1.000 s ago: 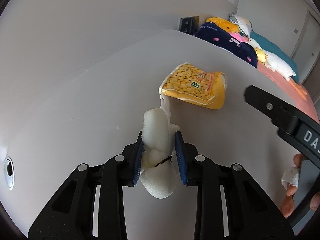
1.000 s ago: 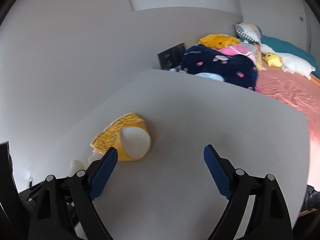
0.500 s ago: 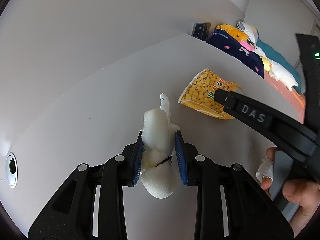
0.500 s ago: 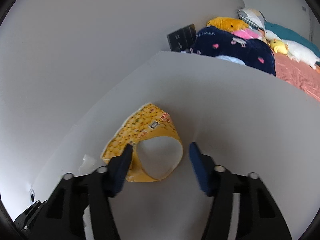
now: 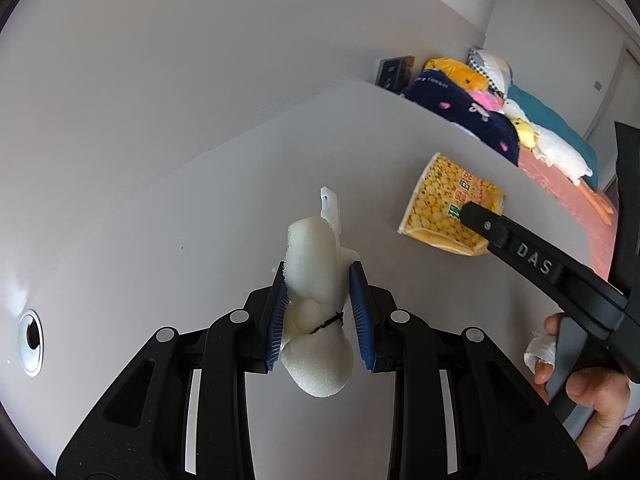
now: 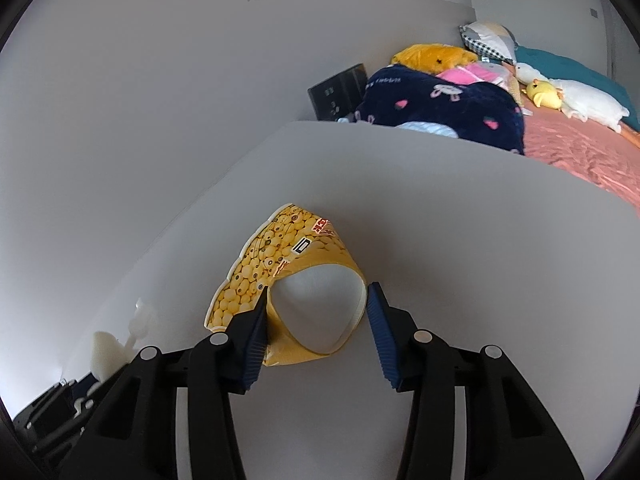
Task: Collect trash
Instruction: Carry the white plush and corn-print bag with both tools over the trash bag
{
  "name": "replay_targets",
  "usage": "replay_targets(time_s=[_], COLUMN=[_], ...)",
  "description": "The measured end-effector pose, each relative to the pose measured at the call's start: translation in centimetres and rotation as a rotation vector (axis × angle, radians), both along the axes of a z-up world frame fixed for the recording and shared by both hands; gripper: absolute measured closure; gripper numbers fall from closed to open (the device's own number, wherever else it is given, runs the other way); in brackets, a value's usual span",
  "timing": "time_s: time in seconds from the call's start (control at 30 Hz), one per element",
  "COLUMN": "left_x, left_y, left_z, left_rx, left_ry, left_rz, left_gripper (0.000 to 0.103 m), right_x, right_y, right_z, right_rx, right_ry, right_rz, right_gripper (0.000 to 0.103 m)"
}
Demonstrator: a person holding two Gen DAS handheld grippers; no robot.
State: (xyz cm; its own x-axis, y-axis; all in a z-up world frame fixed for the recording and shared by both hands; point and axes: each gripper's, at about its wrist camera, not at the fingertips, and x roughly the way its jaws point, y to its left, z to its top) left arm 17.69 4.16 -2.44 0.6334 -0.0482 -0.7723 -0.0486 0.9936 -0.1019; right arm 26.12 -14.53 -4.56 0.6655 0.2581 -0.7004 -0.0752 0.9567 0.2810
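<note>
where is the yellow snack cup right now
The yellow snack cup lies on its side on the white table, its open mouth between the right gripper pads, right of the foam-holding left gripper.

White table [image 6: 460, 240]; a yellow snack bag [image 6: 280, 256] lies open-mouthed on it.

The snack bag [image 6: 280, 280] lies on its side on the table [image 6: 460, 240], its open end between the right gripper's [image 6: 316, 320] two fingers. To its left, the left gripper [image 5: 318, 312] holds a foam piece [image 5: 316, 320] above the table. Behind the table's far edge is a bed [image 6: 580, 152] with stuffed toys [image 6: 540, 94] and a blanket [image 6: 440, 108] on it.
</note>
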Motion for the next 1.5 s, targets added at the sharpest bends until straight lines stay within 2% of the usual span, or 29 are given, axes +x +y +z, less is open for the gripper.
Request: replay_targets(time_s=[0.4,0.83,1.17,1.5], left_x=[-1.4,-4.6,-7.0,-8.2], left_y=[-3.5,-7.4,-11.0,-15.5], left_z=[1.7,3.1,4.2,4.4], left_rx=[0.024,0.023,0.005,0.026], left_ry=[-0.033,-0.048,-0.068,-0.077], left_rz=[-0.066,-0.114,-0.171,-0.242], left_gripper=[0.074,0.074,0.074,0.074], right_x=[-3.3,-9.0,-13.8,-17.6], right_y=[-4.9,-9.9,-13.6,-17.3], right_z=[2.9,5.0,5.8,6.4], right_rx=[0.031,0.070,0.075,0.087], right_ry=[-0.039,-0.072,-0.099,-0.119], right_rz=[-0.041,-0.090,-0.128,-0.169], right_gripper=[0.055,0.055,0.055,0.055])
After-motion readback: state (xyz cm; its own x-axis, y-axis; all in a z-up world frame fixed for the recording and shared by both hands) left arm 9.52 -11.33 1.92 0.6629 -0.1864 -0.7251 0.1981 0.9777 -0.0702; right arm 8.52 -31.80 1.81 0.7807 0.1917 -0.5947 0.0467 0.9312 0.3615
